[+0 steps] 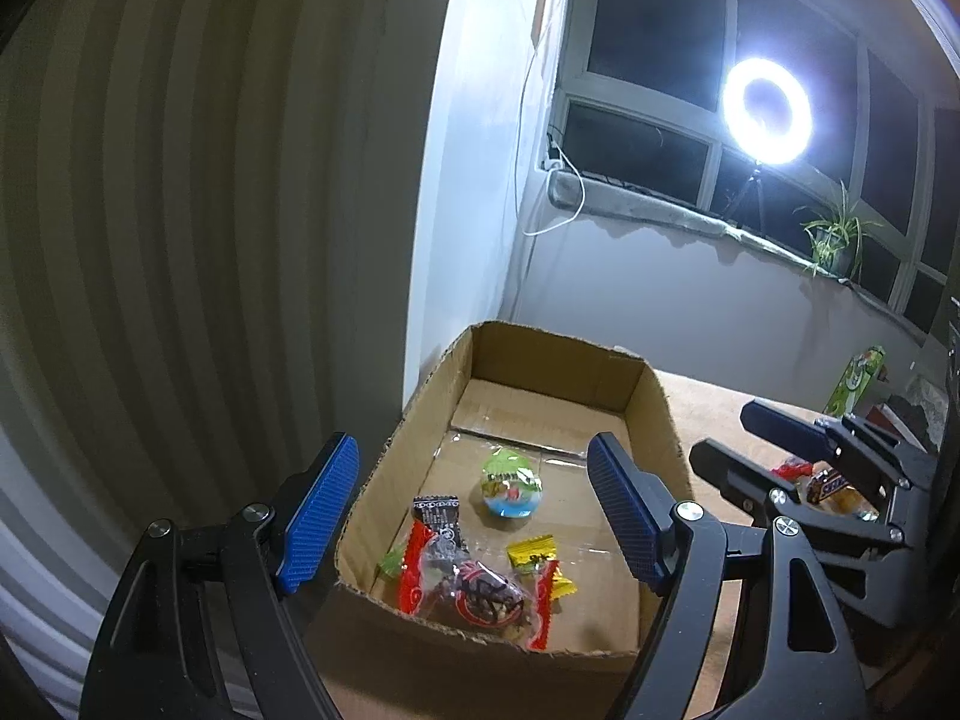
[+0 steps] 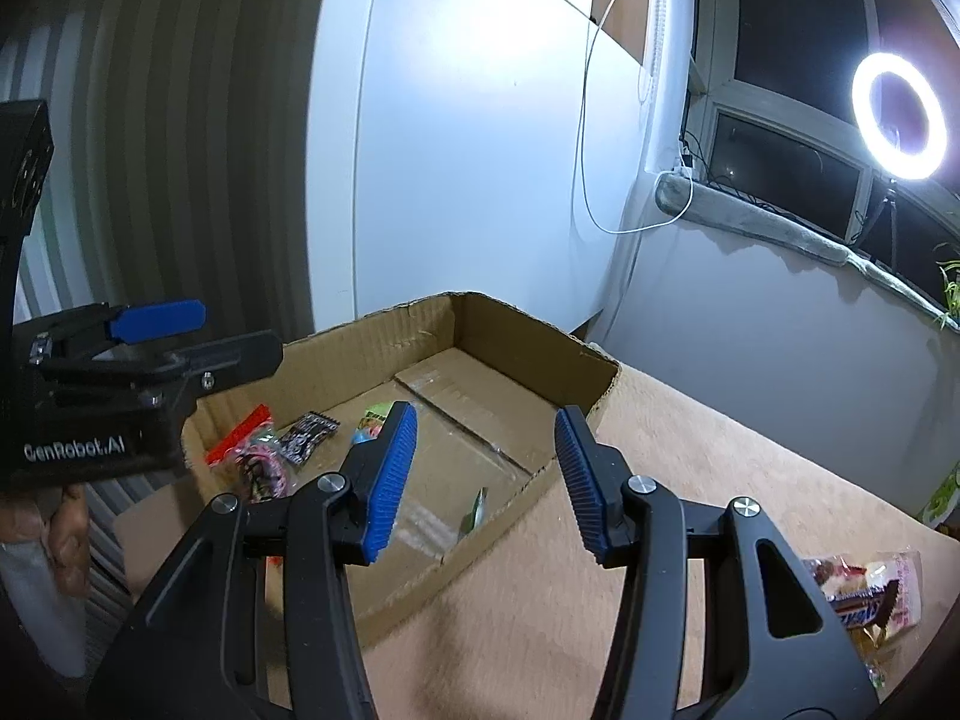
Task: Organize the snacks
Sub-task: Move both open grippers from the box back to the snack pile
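Note:
An open cardboard box sits on the tan table. On its floor lie a green-and-blue egg-shaped snack, a black wrapper, a yellow candy and a red-and-clear packet. My left gripper hovers over the box's near end, open, with nothing between its blue pads. My right gripper is open and empty over the box's right wall. A small green packet lies inside just below it. Loose snacks, including a Snickers bar, are piled on the table to the right.
A striped wall runs along the left and a white panel stands behind the box. A ring light on a tripod and a potted plant stand at the window. A green carton is at the table's far right.

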{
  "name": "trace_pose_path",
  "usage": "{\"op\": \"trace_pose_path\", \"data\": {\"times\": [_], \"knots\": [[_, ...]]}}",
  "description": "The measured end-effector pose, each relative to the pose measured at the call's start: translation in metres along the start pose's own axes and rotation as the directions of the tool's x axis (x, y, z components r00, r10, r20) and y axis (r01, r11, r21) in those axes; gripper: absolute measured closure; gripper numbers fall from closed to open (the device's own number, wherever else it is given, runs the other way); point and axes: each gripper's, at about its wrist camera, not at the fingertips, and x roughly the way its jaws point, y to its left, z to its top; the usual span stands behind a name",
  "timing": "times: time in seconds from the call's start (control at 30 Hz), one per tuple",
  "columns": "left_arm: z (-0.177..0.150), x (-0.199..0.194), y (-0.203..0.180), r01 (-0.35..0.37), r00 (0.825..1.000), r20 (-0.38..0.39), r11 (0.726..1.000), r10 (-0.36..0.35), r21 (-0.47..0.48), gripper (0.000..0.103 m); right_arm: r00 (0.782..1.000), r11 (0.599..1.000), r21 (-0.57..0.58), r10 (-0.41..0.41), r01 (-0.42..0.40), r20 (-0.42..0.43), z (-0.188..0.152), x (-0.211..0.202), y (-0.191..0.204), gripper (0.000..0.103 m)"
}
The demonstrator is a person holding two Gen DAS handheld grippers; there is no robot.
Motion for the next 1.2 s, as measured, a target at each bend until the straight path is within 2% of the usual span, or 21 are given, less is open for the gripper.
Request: {"op": "trace_pose_path", "data": {"times": [0.1, 0.17, 0.4, 0.77, 1.2], "knots": [[0.001, -0.007, -0.004, 0.002, 1.0, 0.007, 1.0, -0.002, 0.001, 0.024, 1.0, 1.0, 0.0, 0.006, -0.006, 0.005, -0.003, -0.013, 0.003, 0.052], [0.0, -0.012, -0.008, 0.006, 1.0, 0.008, 1.0, -0.006, 0.001, 0.024, 1.0, 1.0, 0.002, 0.01, -0.01, 0.007, -0.007, -0.022, 0.005, 0.046], [-0.009, -0.029, -0.027, 0.032, 0.999, -0.004, 0.999, -0.032, 0.02, 0.024, 1.0, 1.0, 0.013, 0.011, -0.011, -0.021, -0.036, -0.052, 0.008, 0.045], [-0.022, -0.049, -0.078, 0.092, 0.996, -0.031, 0.992, -0.089, 0.089, 0.024, 0.997, 0.996, 0.082, -0.013, 0.019, -0.075, -0.092, -0.099, -0.012, 0.043], [-0.032, -0.053, -0.136, 0.14, 0.989, -0.074, 0.972, -0.128, 0.191, 0.024, 0.998, 0.986, 0.164, -0.03, 0.039, -0.059, -0.118, -0.128, -0.047, 0.043]]}}
